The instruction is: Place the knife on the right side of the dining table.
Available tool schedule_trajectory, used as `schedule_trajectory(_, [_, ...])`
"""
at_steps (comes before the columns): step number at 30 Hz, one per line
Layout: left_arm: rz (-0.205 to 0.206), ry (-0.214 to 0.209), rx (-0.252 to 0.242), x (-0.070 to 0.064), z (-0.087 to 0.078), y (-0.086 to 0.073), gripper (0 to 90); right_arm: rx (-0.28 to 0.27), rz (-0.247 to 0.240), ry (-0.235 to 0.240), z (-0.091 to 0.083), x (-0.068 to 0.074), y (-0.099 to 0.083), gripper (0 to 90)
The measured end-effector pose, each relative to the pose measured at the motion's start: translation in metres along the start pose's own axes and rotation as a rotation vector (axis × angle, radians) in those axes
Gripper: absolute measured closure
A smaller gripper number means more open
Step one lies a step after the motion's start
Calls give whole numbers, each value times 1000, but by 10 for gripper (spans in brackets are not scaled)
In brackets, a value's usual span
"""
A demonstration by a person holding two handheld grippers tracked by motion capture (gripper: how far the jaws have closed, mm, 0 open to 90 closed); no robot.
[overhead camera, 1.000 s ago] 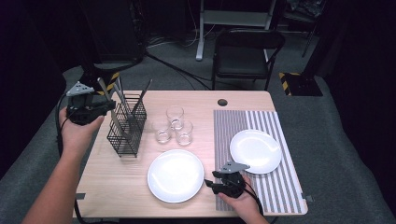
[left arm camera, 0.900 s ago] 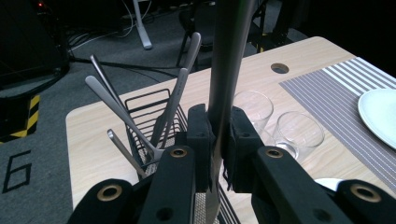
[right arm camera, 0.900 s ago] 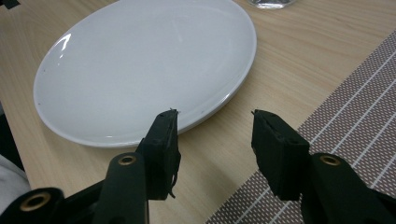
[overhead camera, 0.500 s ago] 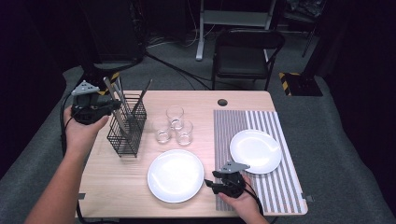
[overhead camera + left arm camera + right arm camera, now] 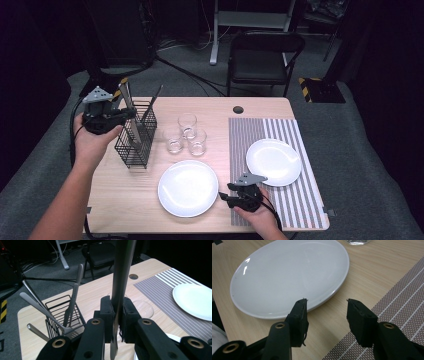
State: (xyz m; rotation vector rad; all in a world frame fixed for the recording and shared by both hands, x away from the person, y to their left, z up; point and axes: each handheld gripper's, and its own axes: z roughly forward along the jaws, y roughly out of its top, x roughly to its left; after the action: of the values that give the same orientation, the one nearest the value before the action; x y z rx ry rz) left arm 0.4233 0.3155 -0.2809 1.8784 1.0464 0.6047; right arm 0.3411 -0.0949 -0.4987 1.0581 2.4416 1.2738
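The left hand-held gripper (image 5: 117, 116) is clamped on a knife (image 5: 120, 277), held upright above the rack (image 5: 135, 135) at the counter's far left — mid-lift, it seems. Next, probably carrying it toward the plate (image 5: 188, 187), where the right hand-held gripper (image 5: 325, 308) waits — jaws apart.

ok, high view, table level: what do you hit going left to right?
left gripper shut on a knife → black wire basket → large plate → right gripper, open → small plate on the striped mat. The three glasses sit behind the large plate, so I left them out.
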Motion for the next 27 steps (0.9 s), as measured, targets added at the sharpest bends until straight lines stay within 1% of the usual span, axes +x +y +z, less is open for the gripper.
schedule_trajectory(2, [10, -9, 1, -3, 0, 1, 819, -1, 0, 0, 0, 0, 0, 507])
schedule_trajectory(9, [24, -32, 6, -9, 1, 0, 819, -1, -1, -1, 0, 0, 0, 507])
schedule_trajectory(10, [32, -41, 10, -12, 1, -1, 819, -1, 0, -1, 0, 0, 0, 507])
schedule_trajectory(12, [32, -43, 10, -13, 1, -2, 819, 0, 2, 0, 0, 0, 0, 507])
schedule_trajectory(16, [43, -64, 17, -18, 3, -7, 819, 0, 1, 0, 0, 0, 0, 506])
schedule_trajectory(22, [50, -84, 20, -23, 5, -12, 820, 4, 5, -2, 0, 0, 0, 506])
schedule_trajectory(23, [58, -95, 24, -24, 5, -14, 819, 4, 6, -1, 0, 1, 0, 506])
schedule_trajectory(27, [66, -109, 25, -28, 6, -17, 819, 5, 6, -1, 0, 0, 0, 506])
